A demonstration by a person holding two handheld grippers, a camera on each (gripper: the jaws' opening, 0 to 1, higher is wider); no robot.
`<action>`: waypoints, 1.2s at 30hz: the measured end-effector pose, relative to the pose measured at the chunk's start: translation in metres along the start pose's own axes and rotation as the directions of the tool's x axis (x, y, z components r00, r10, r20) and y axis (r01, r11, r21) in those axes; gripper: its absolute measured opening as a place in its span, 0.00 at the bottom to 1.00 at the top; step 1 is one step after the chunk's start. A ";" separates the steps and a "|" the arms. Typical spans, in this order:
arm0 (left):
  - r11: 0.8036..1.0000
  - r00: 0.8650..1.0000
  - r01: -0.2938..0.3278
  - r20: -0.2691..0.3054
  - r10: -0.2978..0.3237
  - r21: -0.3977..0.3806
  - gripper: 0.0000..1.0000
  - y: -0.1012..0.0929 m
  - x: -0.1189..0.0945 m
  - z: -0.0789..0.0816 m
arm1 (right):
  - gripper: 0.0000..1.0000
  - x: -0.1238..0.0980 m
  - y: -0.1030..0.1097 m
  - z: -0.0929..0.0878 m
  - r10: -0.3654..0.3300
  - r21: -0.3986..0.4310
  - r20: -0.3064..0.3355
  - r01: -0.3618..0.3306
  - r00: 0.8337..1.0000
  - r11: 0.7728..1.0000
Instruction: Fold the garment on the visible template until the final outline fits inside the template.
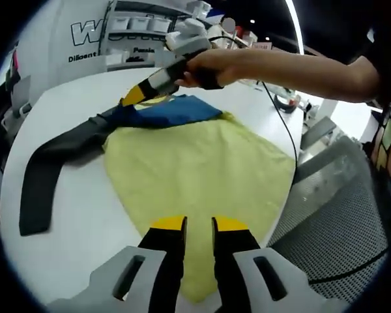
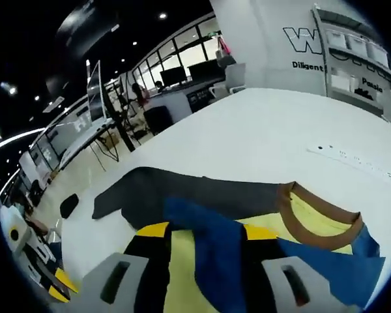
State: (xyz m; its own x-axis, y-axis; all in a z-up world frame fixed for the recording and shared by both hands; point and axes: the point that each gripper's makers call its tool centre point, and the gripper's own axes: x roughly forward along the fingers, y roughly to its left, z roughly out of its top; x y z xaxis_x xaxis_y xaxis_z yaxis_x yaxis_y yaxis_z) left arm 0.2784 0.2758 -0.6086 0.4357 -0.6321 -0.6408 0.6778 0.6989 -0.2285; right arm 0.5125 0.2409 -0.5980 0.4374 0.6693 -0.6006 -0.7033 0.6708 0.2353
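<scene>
round white table under everything | yellow, blue and dark-grey cloth garment spread ahead of left gripper, jaws slightly apart over its yellow hem | right gripper clamped on blue fold

Left gripper view: cam sits above near edge of white table, angled down and fwd across garment toward shelves at far side; mid-range, most of garment in frame, right gripper at its far end. Right gripper view: cam v. close and low at garment's collar, looking along tabletop toward open room w/ windows. Shared betw. views: dark sleeve, blue part, table, wall lettering.
</scene>
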 end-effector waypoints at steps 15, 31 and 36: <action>1.000 1.000 -0.003 0.005 0.003 -0.004 0.10 0.001 0.000 0.001 | 0.00 0.019 0.035 -0.001 0.088 -0.109 -0.013 -0.089 0.996 0.990; 1.000 1.000 -0.003 0.003 0.003 -0.005 0.10 0.001 0.000 0.001 | 0.00 0.026 0.060 -0.013 0.139 -0.105 -0.048 -0.143 0.989 0.984; 1.000 1.000 -0.005 0.005 0.005 -0.008 0.10 0.002 0.000 0.001 | 0.00 0.028 0.064 -0.017 0.147 -0.100 -0.058 -0.152 0.987 0.983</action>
State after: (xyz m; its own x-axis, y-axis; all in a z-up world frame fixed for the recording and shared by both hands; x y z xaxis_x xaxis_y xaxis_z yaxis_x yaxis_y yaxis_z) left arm 0.2798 0.2768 -0.6080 0.4422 -0.6301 -0.6383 0.6710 0.7046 -0.2307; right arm 0.4699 0.2969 -0.6125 0.2960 0.7411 -0.6026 -0.8141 0.5257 0.2466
